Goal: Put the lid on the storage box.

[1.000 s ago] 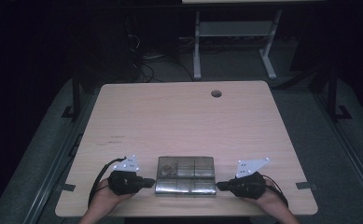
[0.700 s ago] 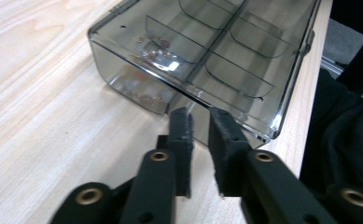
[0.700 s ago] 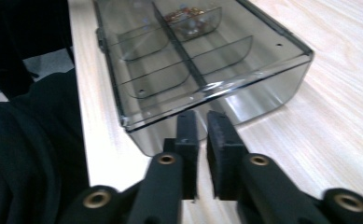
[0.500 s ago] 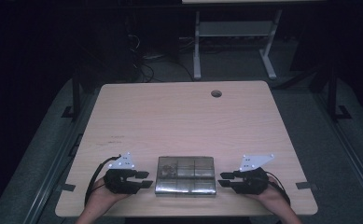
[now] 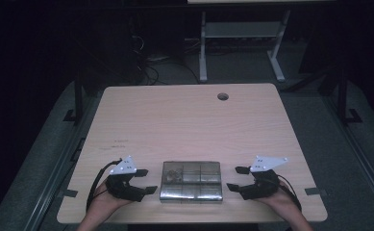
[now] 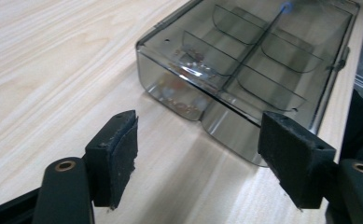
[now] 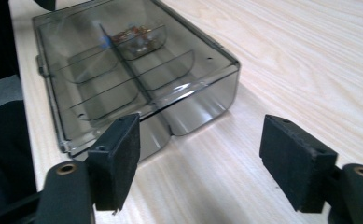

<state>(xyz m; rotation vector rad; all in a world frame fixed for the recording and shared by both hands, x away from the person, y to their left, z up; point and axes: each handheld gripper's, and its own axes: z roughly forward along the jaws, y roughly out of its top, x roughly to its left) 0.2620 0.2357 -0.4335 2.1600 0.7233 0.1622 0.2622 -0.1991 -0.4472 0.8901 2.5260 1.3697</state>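
Note:
A smoky clear plastic compartment box (image 5: 191,180) with its lid down lies near the table's front edge. One compartment holds small brownish pieces (image 6: 191,53). My left gripper (image 5: 149,181) rests just left of the box and points at its left end. Its jaws have just been opening and stand open (image 6: 205,156) with nothing between them. My right gripper (image 5: 233,178) mirrors it beside the right end of the box (image 7: 123,70). Its jaws have also just been opening and stand open (image 7: 202,158) over bare wood. Neither gripper touches the box.
The light wood table (image 5: 184,125) has a round cable hole (image 5: 222,96) near its far edge. Beyond the table stand a white frame (image 5: 242,33) and loose cables (image 5: 148,67) on the dark floor. Dark tape tabs (image 5: 316,191) mark the table's side edges.
Both pairs of jaws went from shut to wide open. The right gripper drew slightly away from the box; the left hand stayed put. The box has not moved.

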